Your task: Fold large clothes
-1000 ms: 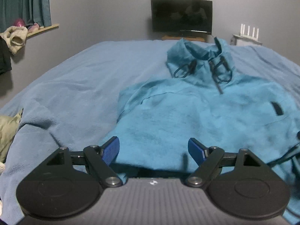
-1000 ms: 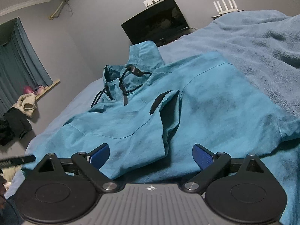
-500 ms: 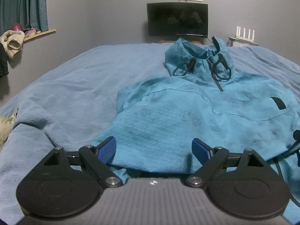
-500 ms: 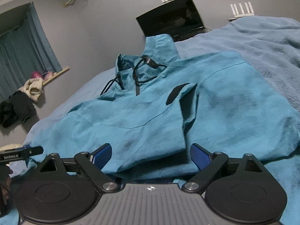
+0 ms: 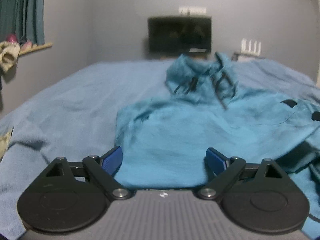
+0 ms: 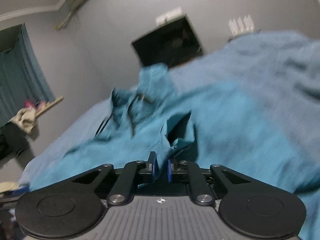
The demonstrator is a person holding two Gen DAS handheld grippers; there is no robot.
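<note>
A large teal hooded pullover [image 5: 190,124] with black drawcords lies on a blue bedspread [image 5: 70,100], hood toward the far wall. My left gripper [image 5: 164,158] is open, its blue pads either side of the pullover's near hem. In the right wrist view my right gripper [image 6: 161,166] is shut on a bunched fold of the pullover [image 6: 230,124] and lifts it; the cloth rises from between the pads. Both views are blurred.
A dark monitor [image 5: 179,35] and a white router [image 5: 251,46] stand at the far wall. Curtains [image 5: 22,10] and a ledge with clothes [image 5: 8,52] are at the left. Pale cloth [image 5: 5,142] lies at the bed's left edge.
My right gripper has closed from wide open onto the pullover's fabric and pulled it up. My left gripper stays open and has moved lower and closer to the hem.
</note>
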